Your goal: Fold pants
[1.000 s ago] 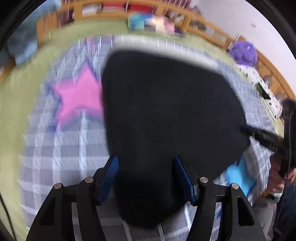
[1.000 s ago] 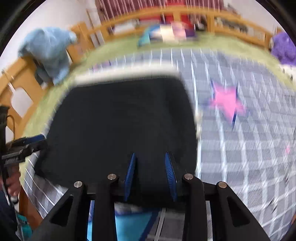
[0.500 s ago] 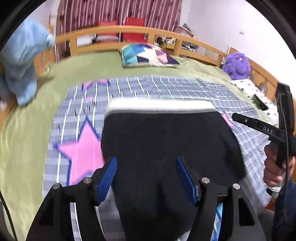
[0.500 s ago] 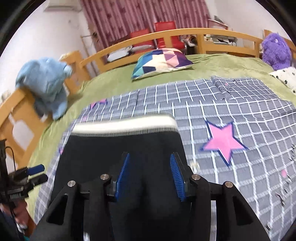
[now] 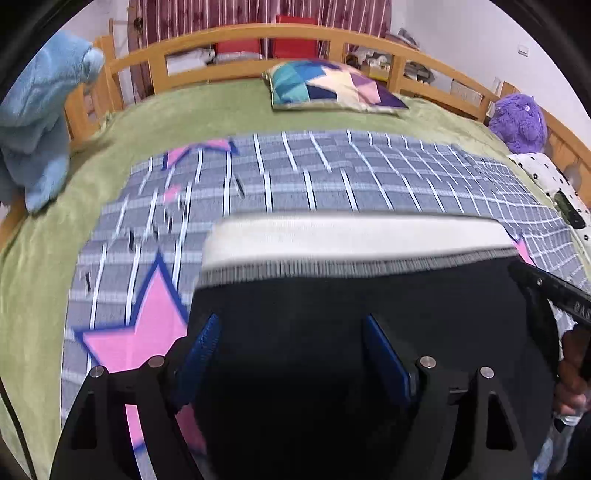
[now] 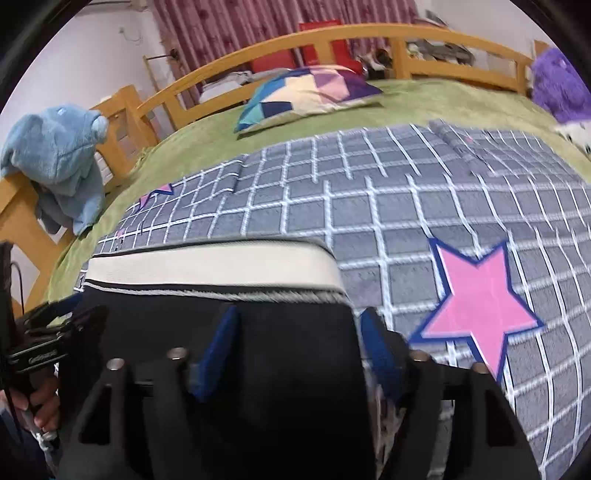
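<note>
Wooden-railed bed, green cover, grey checked blanket with pink stars. Blue plush on left rail. Left gripper spread wide, black pants between blue pads, white waistband away from cameras. Right gripper spread around pants' right edge.

wooden-railed bed, green cover | grey white-checked blanket with pink stars centre | black pants, white waistband near | multicoloured patchwork pillow far | purple plush toy far right
</note>
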The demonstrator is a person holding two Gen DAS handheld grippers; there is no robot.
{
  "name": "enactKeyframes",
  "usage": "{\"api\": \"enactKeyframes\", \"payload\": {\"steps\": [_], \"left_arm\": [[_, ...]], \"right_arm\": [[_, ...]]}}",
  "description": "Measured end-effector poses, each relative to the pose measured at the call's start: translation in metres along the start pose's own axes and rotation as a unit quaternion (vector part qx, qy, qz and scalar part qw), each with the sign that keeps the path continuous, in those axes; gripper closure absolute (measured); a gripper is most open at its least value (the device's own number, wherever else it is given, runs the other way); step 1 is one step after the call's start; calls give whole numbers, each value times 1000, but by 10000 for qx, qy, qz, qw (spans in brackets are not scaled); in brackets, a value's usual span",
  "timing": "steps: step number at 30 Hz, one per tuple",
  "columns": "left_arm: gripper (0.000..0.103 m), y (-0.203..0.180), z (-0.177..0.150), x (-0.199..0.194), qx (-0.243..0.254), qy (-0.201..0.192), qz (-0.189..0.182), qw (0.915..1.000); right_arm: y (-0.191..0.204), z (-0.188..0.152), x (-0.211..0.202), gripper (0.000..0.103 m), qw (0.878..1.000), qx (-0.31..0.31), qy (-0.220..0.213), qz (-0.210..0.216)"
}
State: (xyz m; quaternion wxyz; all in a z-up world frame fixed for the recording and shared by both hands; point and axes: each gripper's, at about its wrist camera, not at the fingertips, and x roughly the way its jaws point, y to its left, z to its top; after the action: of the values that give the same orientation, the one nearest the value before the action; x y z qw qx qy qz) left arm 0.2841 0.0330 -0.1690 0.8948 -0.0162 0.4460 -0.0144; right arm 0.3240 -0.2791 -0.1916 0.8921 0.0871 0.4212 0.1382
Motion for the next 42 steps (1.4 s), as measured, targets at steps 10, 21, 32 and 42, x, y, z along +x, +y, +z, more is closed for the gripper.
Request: {"api": "enactKeyframes", "payload": {"steps": [10, 21, 32, 42], "left_arm": [[23, 12, -109, -60, -232, 427, -349, 9982], [25, 13, -132, -182, -185, 232, -547, 9981], [22, -51, -113, -266, 26, -393, -212, 9990], [15, -66, -134, -271, 59, -310, 179, 9993]], "right_arm": [[10, -66, -71, 34, 9980, -177, 529, -307], [21, -147, -201, 51, 9972, 212, 607, -391], [80, -134, -307, 39, 9894, -686, -628, -1114], [84, -140, -315, 10, 9885, -653, -567, -1241]]}}
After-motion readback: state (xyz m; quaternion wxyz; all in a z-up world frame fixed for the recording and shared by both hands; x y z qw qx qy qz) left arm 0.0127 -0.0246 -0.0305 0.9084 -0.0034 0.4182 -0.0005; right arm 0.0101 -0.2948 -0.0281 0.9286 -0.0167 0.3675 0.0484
